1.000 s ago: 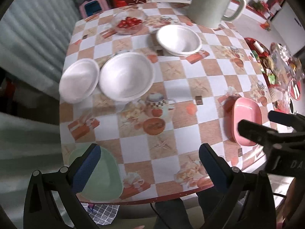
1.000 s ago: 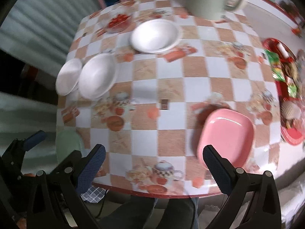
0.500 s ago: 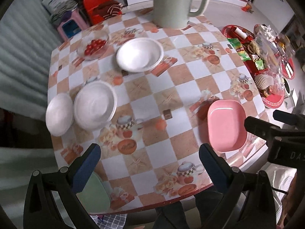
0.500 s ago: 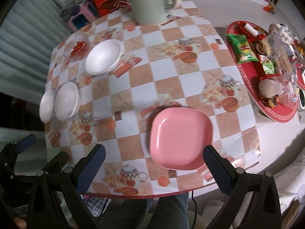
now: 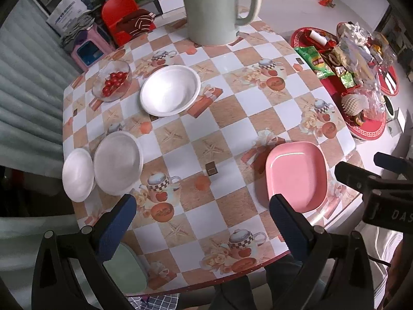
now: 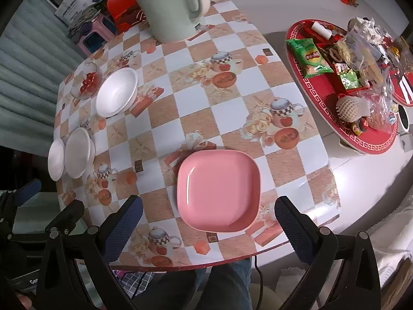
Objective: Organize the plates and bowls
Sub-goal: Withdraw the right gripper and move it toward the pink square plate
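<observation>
A pink square plate (image 6: 218,190) lies near the front right edge of the checkered table; it also shows in the left wrist view (image 5: 296,175). A white bowl (image 5: 170,90) sits mid-table. Two more white bowls (image 5: 118,166) (image 5: 77,174) lie side by side at the left edge. A pale green dish (image 5: 125,268) sits at the front left corner, partly hidden by my left finger. My left gripper (image 5: 198,227) is open and empty above the table's front. My right gripper (image 6: 209,227) is open and empty, just in front of the pink plate.
A glass bowl of cherry tomatoes (image 5: 112,81) stands at the back left. A large pale green kettle (image 5: 214,7) stands at the back. A round red tray of snacks (image 6: 343,77) sits on a side table to the right.
Both grippers have drawn back, up and to the right. The pink plate now lies centred before my right gripper. Nothing on the table has moved.
</observation>
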`<state>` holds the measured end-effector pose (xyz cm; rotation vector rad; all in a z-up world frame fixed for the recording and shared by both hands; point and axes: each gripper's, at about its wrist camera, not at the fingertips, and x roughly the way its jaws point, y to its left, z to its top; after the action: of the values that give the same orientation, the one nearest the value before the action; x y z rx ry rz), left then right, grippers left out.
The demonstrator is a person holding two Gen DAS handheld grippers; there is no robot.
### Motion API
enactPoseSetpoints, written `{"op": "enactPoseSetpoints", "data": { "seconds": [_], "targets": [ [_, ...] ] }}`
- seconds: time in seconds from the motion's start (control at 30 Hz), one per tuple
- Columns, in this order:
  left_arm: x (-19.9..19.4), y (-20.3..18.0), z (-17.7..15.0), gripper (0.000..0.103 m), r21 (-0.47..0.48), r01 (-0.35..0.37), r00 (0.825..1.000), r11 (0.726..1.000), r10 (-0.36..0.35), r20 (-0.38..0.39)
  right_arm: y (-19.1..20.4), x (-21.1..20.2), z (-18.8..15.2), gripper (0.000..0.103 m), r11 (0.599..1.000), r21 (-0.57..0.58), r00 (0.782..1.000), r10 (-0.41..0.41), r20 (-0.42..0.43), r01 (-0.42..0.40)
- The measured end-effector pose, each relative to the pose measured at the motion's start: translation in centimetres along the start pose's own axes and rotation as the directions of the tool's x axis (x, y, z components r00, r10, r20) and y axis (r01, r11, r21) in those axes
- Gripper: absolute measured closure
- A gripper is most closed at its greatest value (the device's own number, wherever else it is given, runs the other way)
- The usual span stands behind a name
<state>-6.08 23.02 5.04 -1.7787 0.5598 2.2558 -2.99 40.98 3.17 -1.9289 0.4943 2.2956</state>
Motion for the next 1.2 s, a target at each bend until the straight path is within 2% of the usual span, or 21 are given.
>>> {"op": "enactPoseSetpoints", "data": {
  "seconds": [0.33,0.57,0.83,1.2],
  "targets": [
    [1.2,-3.6,1.4,0.000,0.068,0.013,0.999,0.998,-0.010,-0.042,-4.1,0.2,-0.1,0.000,0.997,0.069,1.000,-0.024,-0.007,0.025],
    [2.3,-5.5,3.1,0.000,0.078,0.042,0.996,0.996,-0.035,-0.086,-7.0,0.8,-0.2,0.000,0.992,0.116,0.999,-0.039,-0.027,0.042],
    [1.9,-6.9,4.8,0.000,0.084,0.041,0.997,0.996,-0.036,-0.067,-8.1,1.9,-0.2,0.000,0.992,0.122,0.998,-0.030,-0.057,0.037],
    [4.0,-7.8,4.7,0.000,0.074,0.048,0.991,0.996,-0.039,-0.125,-8.9,3.6,-0.3,0.000,0.992,0.122,0.995,-0.031,-0.093,0.042]
  ]
}}
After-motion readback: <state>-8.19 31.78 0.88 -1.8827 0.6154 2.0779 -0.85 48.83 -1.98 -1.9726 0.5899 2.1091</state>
